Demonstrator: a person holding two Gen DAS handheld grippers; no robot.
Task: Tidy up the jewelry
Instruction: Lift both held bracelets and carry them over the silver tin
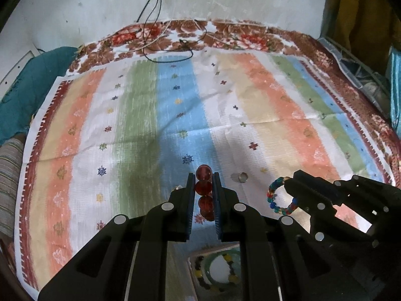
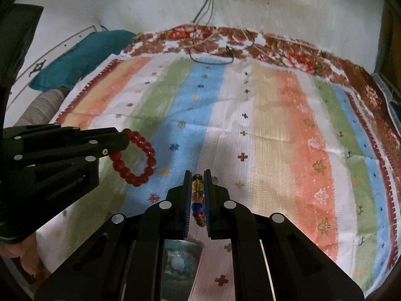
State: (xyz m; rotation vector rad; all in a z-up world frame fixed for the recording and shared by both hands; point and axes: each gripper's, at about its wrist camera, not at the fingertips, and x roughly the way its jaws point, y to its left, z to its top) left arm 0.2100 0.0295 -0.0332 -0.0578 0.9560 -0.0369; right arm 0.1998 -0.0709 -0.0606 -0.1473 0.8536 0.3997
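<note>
My black left gripper grips translucent red beads, my black right gripper a bracelet of amber, pink, blue, red beads, over a cloth striped peach, green, blue, white.

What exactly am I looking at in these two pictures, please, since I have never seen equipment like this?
No robot here: a person holds a two-fingered black tool in each hand, each carrying a fisheye camera looking along its fingers. One picture is from the left tool, clamped on a red bead bracelet. The other is from the right tool, clamped on a multicoloured bead bracelet. Each tool shows in the other's picture. Below is a striped cloth, with a small clear ring on it. A box with more bracelets sits beneath the left tool.
</note>
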